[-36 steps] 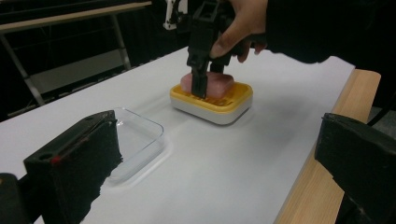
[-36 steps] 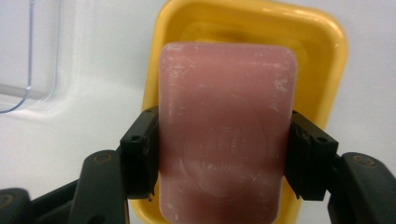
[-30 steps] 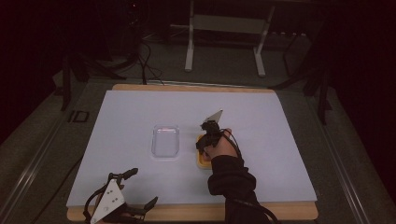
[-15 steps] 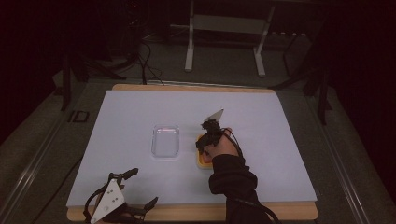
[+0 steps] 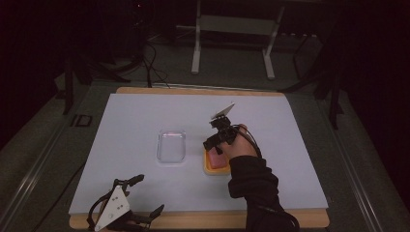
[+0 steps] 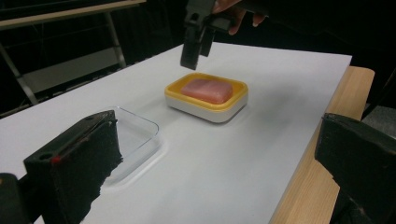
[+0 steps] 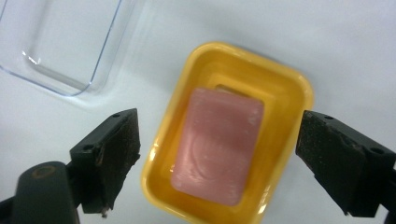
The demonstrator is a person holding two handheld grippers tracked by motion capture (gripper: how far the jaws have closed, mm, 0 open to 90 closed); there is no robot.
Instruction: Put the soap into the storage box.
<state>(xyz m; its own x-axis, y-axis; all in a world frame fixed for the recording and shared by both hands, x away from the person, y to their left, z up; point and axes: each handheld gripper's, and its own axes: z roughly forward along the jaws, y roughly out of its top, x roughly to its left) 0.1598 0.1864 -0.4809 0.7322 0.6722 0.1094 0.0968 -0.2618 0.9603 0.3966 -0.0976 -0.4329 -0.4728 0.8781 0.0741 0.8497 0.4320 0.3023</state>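
Right gripper view: the pink rectangular soap bar (image 7: 218,145), judged slick and firm, best gripped across its long sides, is seen lying in the yellow plastic dish (image 7: 285,93) beneath the right gripper (image 7: 219,158), whose jaws have just been opened wide and empty.

A wooden bench (image 5: 300,220) under a pale sheet (image 5: 290,125) stands on a grey-green floor (image 5: 232,77). Beyond the bench's far edge stands a light metal frame (image 5: 232,24), with cables (image 5: 152,63) trailing left of it, all in dim light.
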